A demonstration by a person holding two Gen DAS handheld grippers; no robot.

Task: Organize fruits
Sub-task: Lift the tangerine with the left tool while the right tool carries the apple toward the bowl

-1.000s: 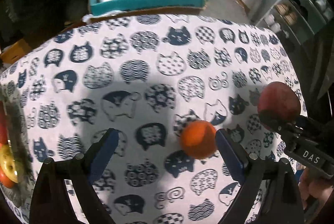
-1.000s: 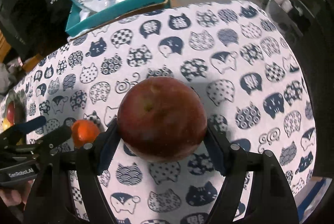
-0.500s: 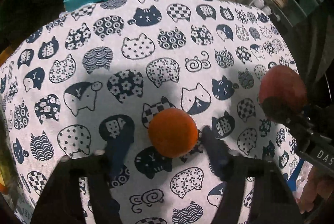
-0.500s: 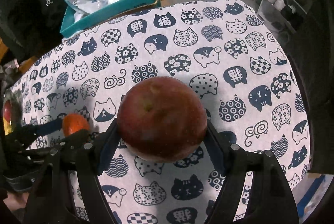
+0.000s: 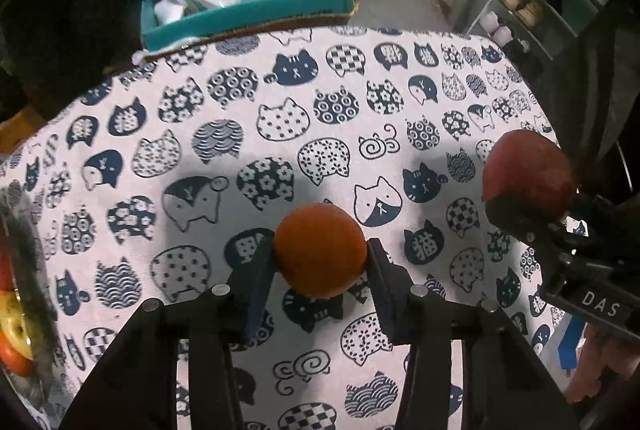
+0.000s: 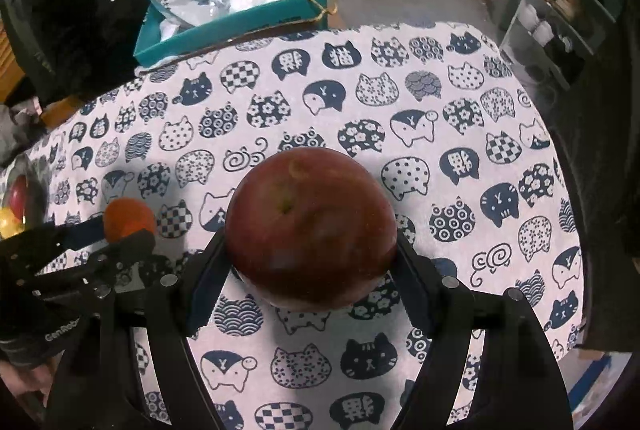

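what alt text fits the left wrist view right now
The left gripper is shut on an orange above a cat-print tablecloth. At right, the right gripper holds a red apple; a teal box sits behind.

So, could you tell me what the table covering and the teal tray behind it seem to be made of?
The table covering looks like woven cotton-type fabric: matte, fine-textured, printed with navy cat heads, draping over the far edge. The teal tray looks like cardboard with a smooth coloured coating: thin straight walls and a brown raw edge beneath; plastic cannot be excluded.
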